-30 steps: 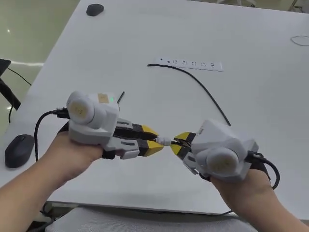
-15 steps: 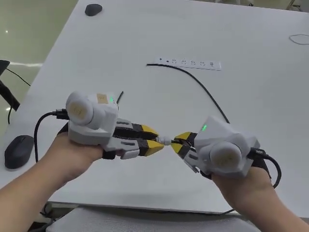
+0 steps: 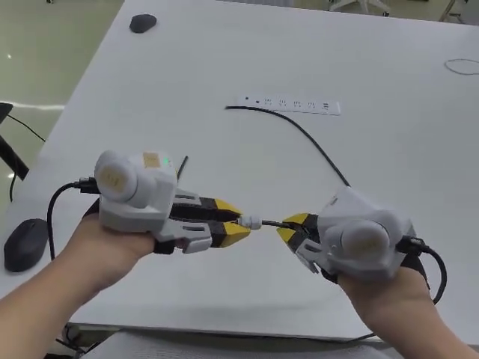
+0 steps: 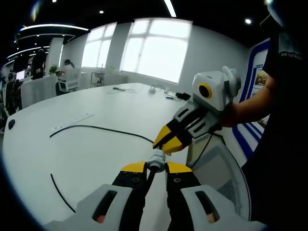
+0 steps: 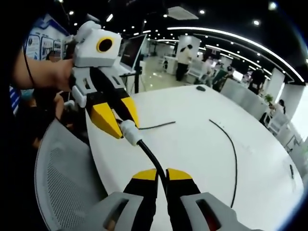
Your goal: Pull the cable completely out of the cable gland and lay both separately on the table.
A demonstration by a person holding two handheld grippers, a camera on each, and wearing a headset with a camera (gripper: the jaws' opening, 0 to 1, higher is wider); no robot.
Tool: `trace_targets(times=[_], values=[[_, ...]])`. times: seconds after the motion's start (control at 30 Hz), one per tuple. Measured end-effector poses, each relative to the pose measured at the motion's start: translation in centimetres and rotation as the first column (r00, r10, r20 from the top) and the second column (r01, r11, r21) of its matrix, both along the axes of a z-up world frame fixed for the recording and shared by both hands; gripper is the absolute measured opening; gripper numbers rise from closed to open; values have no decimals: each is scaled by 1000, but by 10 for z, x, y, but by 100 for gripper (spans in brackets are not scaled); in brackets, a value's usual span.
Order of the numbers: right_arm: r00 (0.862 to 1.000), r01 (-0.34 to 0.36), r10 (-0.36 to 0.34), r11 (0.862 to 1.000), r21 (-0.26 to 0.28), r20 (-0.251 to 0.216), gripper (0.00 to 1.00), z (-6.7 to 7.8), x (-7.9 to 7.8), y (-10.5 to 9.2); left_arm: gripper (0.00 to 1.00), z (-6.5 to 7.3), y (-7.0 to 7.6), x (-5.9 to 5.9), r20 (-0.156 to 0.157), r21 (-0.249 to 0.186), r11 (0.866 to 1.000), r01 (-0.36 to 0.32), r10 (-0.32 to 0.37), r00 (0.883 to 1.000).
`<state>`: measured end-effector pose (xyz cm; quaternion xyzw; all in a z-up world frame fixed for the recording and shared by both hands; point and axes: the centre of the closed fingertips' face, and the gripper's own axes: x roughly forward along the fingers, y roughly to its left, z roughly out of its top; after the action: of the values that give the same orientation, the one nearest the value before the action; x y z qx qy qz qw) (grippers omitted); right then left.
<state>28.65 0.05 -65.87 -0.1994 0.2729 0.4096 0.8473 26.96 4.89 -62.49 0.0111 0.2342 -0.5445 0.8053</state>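
Observation:
Above the near edge of the white table (image 3: 247, 172), my left gripper (image 3: 236, 223) is shut on the small white cable gland (image 3: 248, 222). From the gland a short black cable (image 3: 274, 223) runs right into my right gripper (image 3: 293, 227), which is shut on it. In the left gripper view the gland (image 4: 156, 160) sits pinched at my left gripper's (image 4: 155, 168) yellow tips, with the right gripper (image 4: 174, 138) just beyond. The right gripper view has the cable (image 5: 149, 157) rising from my right gripper (image 5: 161, 174) to the gland (image 5: 129, 131), held by the left gripper (image 5: 115, 121).
A white power strip (image 3: 292, 105) lies mid-table, with a long black lead (image 3: 314, 142) curving toward me. A short black cable piece (image 3: 182, 164) lies by the left gripper. Dark mice sit at far left (image 3: 22, 243) and top left (image 3: 142, 23). The table's near edge is just below both hands.
My right gripper has drawn away to the right. The gap between the two grippers' tips has widened and more black cable shows beyond the gland.

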Motion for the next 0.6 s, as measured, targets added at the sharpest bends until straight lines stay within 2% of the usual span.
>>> trace_targets(times=[0.1,0.2,0.27,0.43,0.6], values=[[998,49,-48,998,32,-27,0,-4,3,-7,15,1,-1,1,-2,-6,1000,-4,4,1000],[989,117,-105,987,108,-107,1,-8,3,-10,15,2,-2,0,-6,-10,1000,-5,5,1000],[988,123,-113,988,96,-103,1,-11,5,-16,15,3,-2,2,-4,-14,1000,-11,11,1000],[979,171,-159,981,90,-129,0,-21,7,-27,15,4,-3,1,-5,-19,1000,-11,11,1000],[962,230,-215,971,71,-170,0,-38,7,-44,15,4,-4,-2,-8,-20,1000,-12,12,1000]])
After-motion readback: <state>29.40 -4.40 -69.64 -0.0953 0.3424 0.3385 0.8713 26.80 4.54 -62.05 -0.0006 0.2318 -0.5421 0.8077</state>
